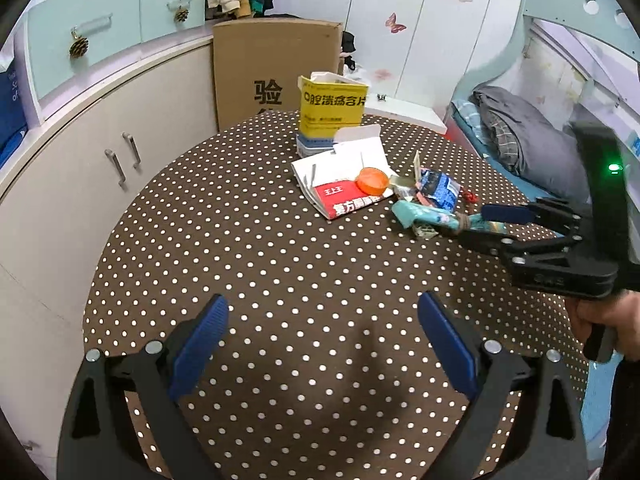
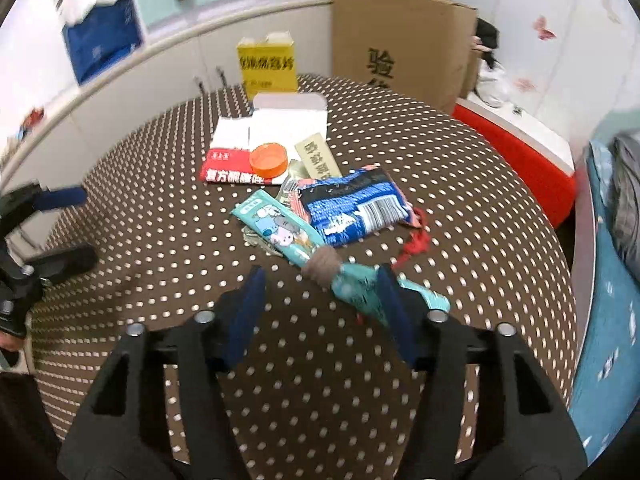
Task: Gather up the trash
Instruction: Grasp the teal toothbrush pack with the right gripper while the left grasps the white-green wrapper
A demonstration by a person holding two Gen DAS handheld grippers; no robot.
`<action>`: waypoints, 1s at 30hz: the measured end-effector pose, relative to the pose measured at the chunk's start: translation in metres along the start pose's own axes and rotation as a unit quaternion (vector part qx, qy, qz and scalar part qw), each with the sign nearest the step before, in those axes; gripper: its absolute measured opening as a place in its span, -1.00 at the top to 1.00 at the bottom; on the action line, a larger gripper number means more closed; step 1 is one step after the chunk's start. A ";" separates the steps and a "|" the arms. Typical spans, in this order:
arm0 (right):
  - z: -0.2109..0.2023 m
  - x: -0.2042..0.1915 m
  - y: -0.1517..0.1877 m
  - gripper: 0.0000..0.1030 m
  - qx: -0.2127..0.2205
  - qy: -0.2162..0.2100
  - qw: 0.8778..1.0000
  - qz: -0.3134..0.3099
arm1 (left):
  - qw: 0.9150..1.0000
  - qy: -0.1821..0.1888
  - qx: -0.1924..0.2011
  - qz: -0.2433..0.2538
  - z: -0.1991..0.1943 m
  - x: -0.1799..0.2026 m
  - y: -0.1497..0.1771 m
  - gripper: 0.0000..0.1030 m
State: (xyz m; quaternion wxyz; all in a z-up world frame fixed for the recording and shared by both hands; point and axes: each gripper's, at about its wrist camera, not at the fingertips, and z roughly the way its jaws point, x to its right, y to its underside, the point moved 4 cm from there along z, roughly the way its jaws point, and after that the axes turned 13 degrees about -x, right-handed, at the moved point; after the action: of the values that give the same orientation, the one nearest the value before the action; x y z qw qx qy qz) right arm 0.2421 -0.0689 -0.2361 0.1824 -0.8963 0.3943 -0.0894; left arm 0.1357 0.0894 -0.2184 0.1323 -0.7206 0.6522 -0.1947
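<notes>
Trash lies on the brown dotted tablecloth (image 2: 160,240): a teal snack wrapper (image 2: 280,224) (image 1: 424,216) tied with a brown band (image 2: 322,266), a crumpled blue packet (image 2: 356,208) (image 1: 438,190), an orange lid (image 2: 269,159) (image 1: 373,180) on a flattened red-and-white box (image 2: 236,172) (image 1: 344,198), and a yellow box (image 2: 267,66) (image 1: 332,106) standing upright. My right gripper (image 2: 320,304) (image 1: 474,223) is open around the wrapper's tail, which lies against its right finger (image 2: 394,312). My left gripper (image 1: 324,340) hovers open over bare cloth, nothing between its fingers.
A tall cardboard carton (image 1: 276,68) stands behind the table beside a curved cabinet (image 1: 100,152). A bed (image 1: 528,136) runs along the right, with a red-sided box (image 2: 520,160) near it. A red scrap (image 2: 416,242) lies by the blue packet. A hand (image 1: 604,320) holds the right gripper.
</notes>
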 end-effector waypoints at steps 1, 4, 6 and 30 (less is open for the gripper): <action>0.003 -0.002 -0.004 0.00 -0.001 0.001 1.000 -0.010 | 1.000 0.000 0.000 0.000 0.001 0.000 -0.001 -0.81; 0.013 -0.007 -0.014 0.04 -0.010 0.004 1.000 -0.030 | 1.000 0.000 -0.001 0.003 0.002 0.002 -0.003 -0.81; 0.020 -0.012 -0.016 0.17 -0.021 0.008 0.999 -0.046 | 1.000 0.000 -0.001 0.006 0.004 0.006 -0.006 -0.81; -0.062 0.038 0.098 0.52 0.111 -0.116 0.959 0.234 | 0.996 0.006 -0.027 0.080 0.089 0.092 -0.075 -0.38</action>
State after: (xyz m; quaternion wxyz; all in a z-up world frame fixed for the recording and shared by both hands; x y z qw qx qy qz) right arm 0.1827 -0.1742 -0.2178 0.3412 -0.7573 0.5565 0.0171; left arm 0.2491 0.0009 -0.2545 0.1240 -0.6687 0.7132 -0.1698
